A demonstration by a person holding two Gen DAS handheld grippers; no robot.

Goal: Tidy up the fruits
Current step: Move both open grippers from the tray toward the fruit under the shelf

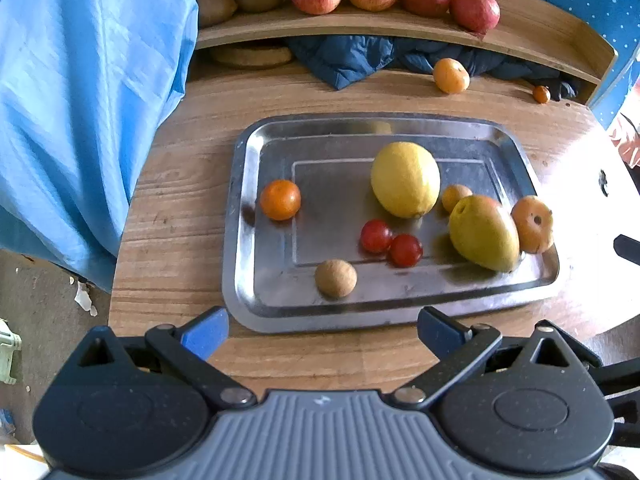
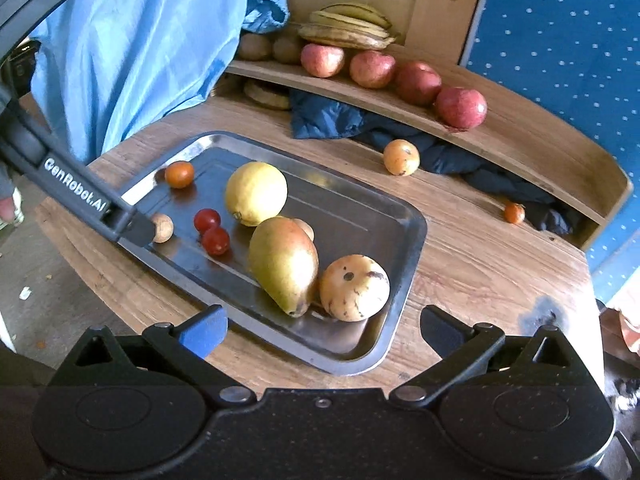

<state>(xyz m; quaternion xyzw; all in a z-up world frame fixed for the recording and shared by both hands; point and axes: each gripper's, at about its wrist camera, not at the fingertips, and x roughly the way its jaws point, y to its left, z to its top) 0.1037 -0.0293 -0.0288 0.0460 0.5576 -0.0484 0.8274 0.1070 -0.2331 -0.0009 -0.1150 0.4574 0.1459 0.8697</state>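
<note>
A steel tray on the round wooden table holds a lemon, a green-yellow mango, a spotted orange fruit, two cherry tomatoes, a small tangerine and a small brown fruit. My left gripper is open and empty above the tray's near edge. In the right wrist view, one of its fingers is by the brown fruit. My right gripper is wide open over the tray's near corner, holding nothing, just short of the mango.
An orange fruit and a tiny one lie on the table behind the tray. A curved wooden shelf carries apples, kiwis and bananas. Dark blue cloth sits under it; light blue fabric hangs at left.
</note>
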